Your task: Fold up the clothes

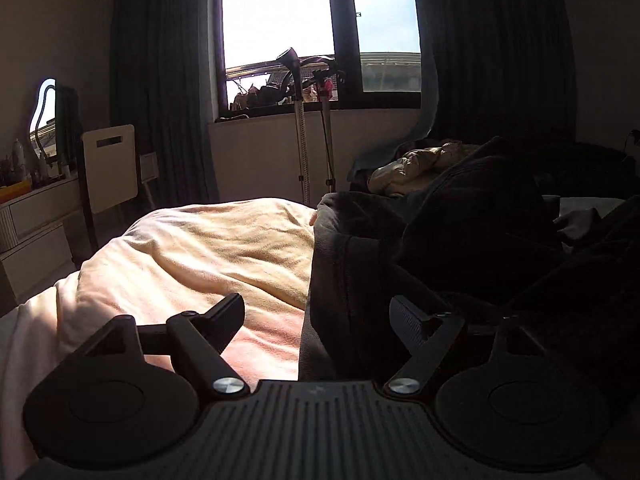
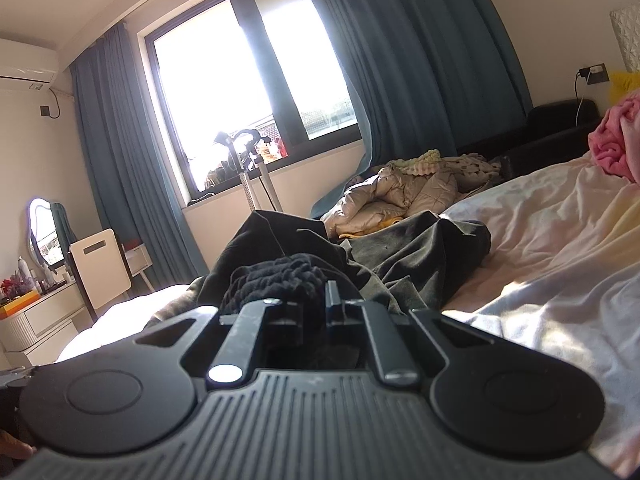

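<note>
My right gripper is clenched on a bunched black fleece edge of the dark garment, its jaws drawn nearly together with the cloth wedged between them. I hold it low and close to level, aimed toward the window at about 11 o'clock. The garment spills away from the fingers toward 1 o'clock across the pale bedsheet, with a beige quilted jacket beyond it and a pink bundle at 2 o'clock. My left gripper is released, jaws spread wide and holding nothing, hovering low over the bed; its left finger lies over the peach blanket, its right finger over the dark garment, which fills 1 to 3 o'clock in deep shadow.
</note>
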A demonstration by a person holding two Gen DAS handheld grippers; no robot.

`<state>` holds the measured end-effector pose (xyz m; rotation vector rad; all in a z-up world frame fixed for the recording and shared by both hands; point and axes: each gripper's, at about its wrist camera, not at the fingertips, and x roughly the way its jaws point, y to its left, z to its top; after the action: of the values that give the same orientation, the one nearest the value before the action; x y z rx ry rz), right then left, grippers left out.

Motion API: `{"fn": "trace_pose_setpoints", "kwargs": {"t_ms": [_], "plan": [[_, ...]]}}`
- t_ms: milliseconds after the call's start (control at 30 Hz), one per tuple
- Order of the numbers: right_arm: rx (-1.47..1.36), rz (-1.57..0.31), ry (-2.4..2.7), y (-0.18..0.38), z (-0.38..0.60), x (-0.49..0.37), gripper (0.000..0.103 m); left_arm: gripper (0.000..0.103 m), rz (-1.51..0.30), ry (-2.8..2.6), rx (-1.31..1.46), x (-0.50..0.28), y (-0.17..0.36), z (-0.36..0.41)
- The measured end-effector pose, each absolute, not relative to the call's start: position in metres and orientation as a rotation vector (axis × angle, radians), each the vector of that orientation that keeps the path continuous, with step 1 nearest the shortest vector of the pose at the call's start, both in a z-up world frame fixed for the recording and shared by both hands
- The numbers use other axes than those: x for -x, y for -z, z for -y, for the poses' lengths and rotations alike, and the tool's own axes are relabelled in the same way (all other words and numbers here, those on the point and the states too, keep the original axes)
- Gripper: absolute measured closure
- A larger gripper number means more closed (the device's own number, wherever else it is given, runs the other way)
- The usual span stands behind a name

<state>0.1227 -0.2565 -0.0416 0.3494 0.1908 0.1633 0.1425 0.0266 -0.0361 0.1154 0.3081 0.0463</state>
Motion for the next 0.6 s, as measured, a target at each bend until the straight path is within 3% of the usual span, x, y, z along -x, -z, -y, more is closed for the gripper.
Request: {"fn": "trace_pose_setpoints", "kwargs": {"t_ms": [133, 267, 600], "plan": [[-0.357, -0.196, -0.171, 0.043, 0.258, -0.123, 0.092, 0.014, -0.216, 0.136, -0.182, -0.120, 0.032, 0.008], [-0.379, -0.205, -0.178, 0.045, 0.261, -0.125, 0.092, 0.011, -0.239, 0.299, -0.168, -0.109, 0.040, 0.035], [-0.371, -0.171, -0.197, 0.036, 0.255, -0.118, 0.092, 0.010, -0.264, 0.253, -0.355, -0.126, 0.077, 0.058]]}}
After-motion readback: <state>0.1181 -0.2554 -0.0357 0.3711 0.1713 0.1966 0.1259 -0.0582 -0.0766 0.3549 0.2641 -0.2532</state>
